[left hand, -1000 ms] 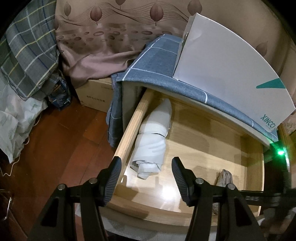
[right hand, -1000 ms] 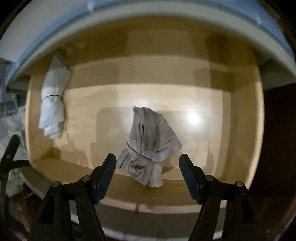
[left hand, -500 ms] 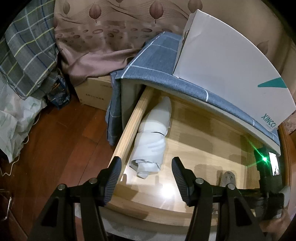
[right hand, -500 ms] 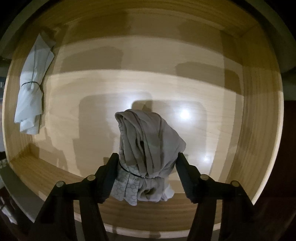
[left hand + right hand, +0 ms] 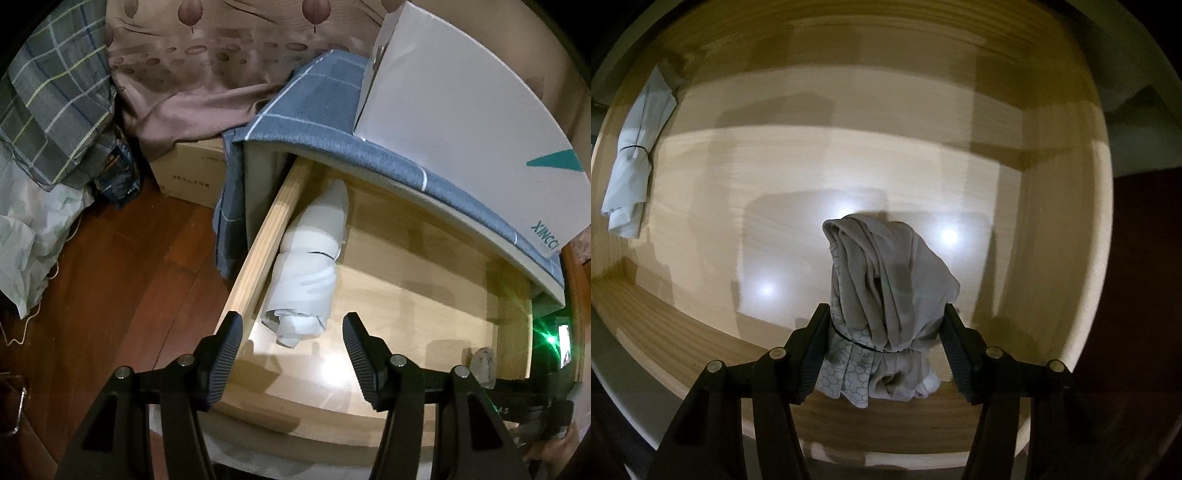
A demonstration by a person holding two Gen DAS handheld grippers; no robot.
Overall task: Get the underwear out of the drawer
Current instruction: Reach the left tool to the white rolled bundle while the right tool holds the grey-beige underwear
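The light wooden drawer stands pulled out. A rolled white underwear bundle lies along its left wall; it also shows in the right wrist view. My left gripper is open and empty, hovering above the drawer's front left corner, short of the white roll. My right gripper is shut on a grey underwear bundle tied with a black band, held near the drawer's front wall. The grey bundle peeks out in the left wrist view.
A white box sits on a blue checked cloth over the drawer unit. A cardboard box, brown bedding, a plaid pillow and white bags lie left on the wooden floor.
My right gripper moved down into the drawer and closed around the grey bundle, which now stands upright between the fingers. My left gripper stayed open and nearly still.
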